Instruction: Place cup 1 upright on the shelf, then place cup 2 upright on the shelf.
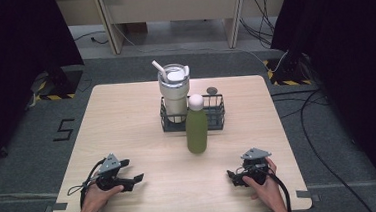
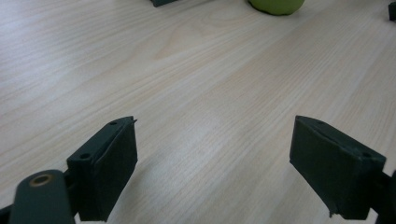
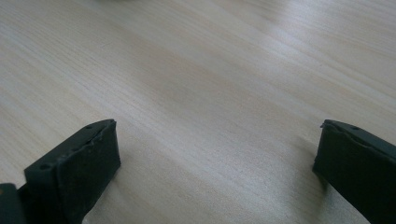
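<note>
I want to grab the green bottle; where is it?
In the high view, the green bottle stands upright mid-table, just in front of the black wire basket that holds the tumbler.

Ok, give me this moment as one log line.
left gripper: open, on table, empty | right gripper: open, on table, empty | green bottle: upright, in front of basket | tumbler: in basket

High view overhead, facing forward-down; both claw views skim table (image 1: 127,120) closely, sharing woodgrain.
</note>
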Demonstrator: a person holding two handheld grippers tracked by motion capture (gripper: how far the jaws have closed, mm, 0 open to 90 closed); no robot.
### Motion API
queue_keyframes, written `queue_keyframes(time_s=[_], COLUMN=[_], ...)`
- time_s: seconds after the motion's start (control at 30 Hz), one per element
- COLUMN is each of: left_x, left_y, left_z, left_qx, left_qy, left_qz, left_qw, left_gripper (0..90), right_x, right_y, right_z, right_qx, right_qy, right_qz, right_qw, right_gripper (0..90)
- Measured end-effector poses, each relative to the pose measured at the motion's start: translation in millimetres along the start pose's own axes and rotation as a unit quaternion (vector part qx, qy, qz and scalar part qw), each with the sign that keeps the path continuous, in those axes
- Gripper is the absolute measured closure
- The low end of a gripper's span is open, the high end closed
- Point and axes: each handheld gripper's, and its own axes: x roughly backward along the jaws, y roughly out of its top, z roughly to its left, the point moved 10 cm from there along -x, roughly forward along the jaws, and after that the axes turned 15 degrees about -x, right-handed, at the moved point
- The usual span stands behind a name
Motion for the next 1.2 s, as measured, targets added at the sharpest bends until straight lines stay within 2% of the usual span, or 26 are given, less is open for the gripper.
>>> queue_keyframes(time_s=[0.4, 0.53, 0.73, 1.2], left_x=[7.8, 10.3, 10.5, 10.4], left_y=[-15.9, -22.4, -23.4, -23.5], left_z=[-6.5, -6.9, -6.5, -6.5], left_qx=[-0.015, -0.030, -0.035, -0.035], left_qy=[-0.002, 0.003, 0.011, 0.011], left_qz=[0.045, 0.066, 0.069, 0.069], left_qw=[0.9989, 0.9974, 0.9969, 0.9969], left_gripper=[14.9, 14.9, 13.7, 13.5], right_x=[-0.1, 0.0, -0.1, 0.0], right_y=[0.0, -0.1, 0.0, -0.4], right_z=[0.2, 0.5, 0.4, 1.0], right_qx=[0.000, 0.000, 0.001, 0.004], right_qy=[0.001, 0.001, 0.001, 0.003], right_qz=[0.000, 0.000, 0.000, 0.000], right_qw=[1.0000, 1.0000, 1.0000, 1.0000], right_gripper=[0.3, 0.4, 0.4, 0.4])
